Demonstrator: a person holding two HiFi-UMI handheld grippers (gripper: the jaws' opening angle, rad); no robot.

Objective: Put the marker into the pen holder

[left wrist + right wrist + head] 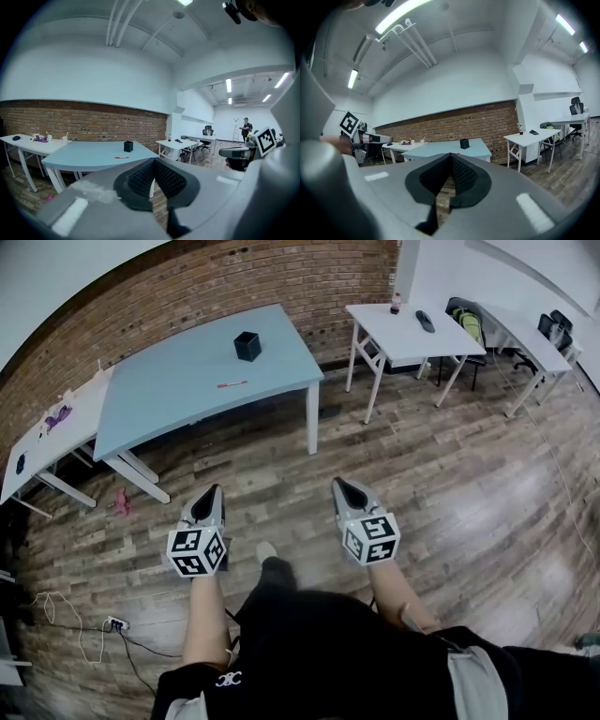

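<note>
- On the light-blue table (pixel 178 390), well ahead of the person, the marker (pixel 232 383) lies flat near the front edge. The black pen holder (pixel 247 345) stands upright behind it, apart from it, toward the brick wall (pixel 234 287).
- Left gripper (pixel 214 491): jaws pressed together, nothing between them. It is held low over the wooden floor (pixel 450 493) and points roughly toward the table.
- Right gripper (pixel 343 484): jaws pressed together, nothing between them. It is held alongside the left one, well apart from the table.
- Judgement: both grippers are probably carried closed and forward because this is the approach stage, and nothing lies within reach.
- Task status: the marker is outside the holder and untouched, so pickup is not yet begun.
- The next move calls for closing the distance to the table, spreading one gripper's jaws and aligning them across the marker's barrel.
- Risk: a thin marker lying flat may roll when nudged, and the holder's small opening calls for tilting the marker upright before release.
</note>
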